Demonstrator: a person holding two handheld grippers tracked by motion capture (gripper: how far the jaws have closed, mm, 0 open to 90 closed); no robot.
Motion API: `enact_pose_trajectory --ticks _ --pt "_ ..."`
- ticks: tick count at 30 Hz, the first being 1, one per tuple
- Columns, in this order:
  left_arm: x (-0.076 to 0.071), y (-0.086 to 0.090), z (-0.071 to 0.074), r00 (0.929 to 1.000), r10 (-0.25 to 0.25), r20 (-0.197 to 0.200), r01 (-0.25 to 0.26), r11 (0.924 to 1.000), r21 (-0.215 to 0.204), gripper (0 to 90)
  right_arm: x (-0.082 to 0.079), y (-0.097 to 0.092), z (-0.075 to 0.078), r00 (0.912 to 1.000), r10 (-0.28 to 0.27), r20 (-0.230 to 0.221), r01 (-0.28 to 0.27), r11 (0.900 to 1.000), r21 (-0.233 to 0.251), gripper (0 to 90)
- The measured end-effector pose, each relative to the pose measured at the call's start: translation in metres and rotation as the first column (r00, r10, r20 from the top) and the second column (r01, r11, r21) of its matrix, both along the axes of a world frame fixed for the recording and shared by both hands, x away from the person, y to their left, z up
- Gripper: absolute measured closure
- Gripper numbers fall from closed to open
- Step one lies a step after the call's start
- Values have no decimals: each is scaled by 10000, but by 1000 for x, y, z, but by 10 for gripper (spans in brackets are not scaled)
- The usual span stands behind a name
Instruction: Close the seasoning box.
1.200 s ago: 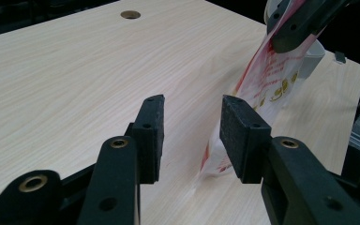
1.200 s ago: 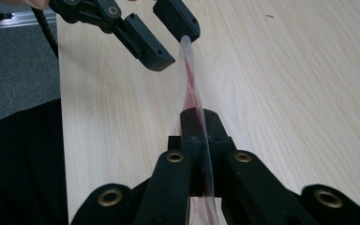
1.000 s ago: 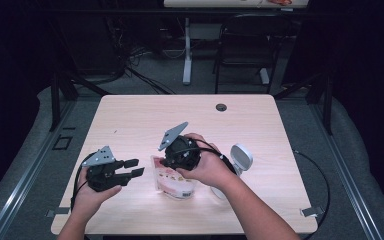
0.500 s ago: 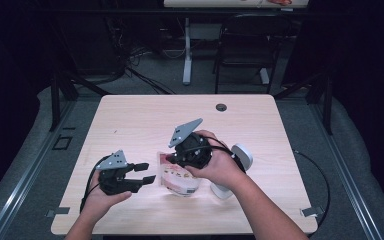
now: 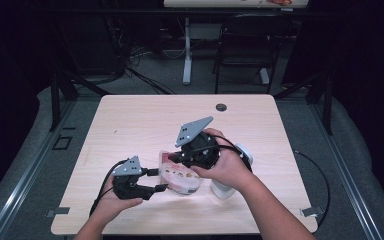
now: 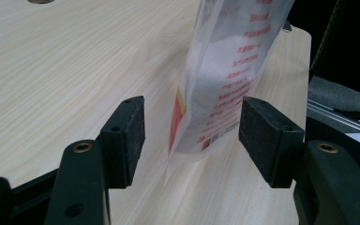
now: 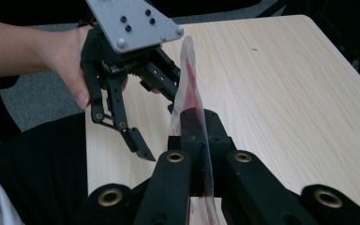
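Nearest the table's (image 5: pixel 130 120) front edge, the left gripper (image 5: pixel 156 181) sits low with jaws spread wide, the bag's (image 6: pixel 225 70) lower corner hanging between its pads (image 6: pixel 130 133), touching neither. Just beyond, the right gripper (image 5: pixel 172 157) is clenched on the bag's upper edge, holding it upright and clear of the table near its middle front. White object (image 5: pixel 230 185) lies right of the bag, partly hidden by the hand. Step, by judgement: two-handed regrasp, second grip pending. Next move calls for closing the left jaws squarely on the thin film without slipping off the corner.
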State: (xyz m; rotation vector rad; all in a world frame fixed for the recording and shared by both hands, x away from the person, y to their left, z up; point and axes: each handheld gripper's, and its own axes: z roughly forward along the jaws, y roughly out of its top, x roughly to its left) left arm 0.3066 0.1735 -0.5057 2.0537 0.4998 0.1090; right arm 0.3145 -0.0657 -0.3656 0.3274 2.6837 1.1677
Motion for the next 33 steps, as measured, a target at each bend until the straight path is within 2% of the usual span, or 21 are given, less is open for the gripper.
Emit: enact_pose_trajectory --ticks 6,18,22,33 --pt "0 -4 -2 9994 -322 -131 320 9993 -175 413 -3 -3 3 9998 177 -36 -176 9998 75 900" --pt "-2 -11 -4 9973 -681 -285 673 9973 -283 418 -4 -10 5 9987 479 -167 -467 9964 706 900" --pt "-2 -12 -4 9960 -842 -297 831 9959 -369 410 -4 -12 5 9979 602 -237 -574 9929 1045 900" --pt "-3 -15 -6 9939 -1073 -233 1068 9940 -220 401 -3 -20 2 9964 770 -350 -688 9787 1934 900"
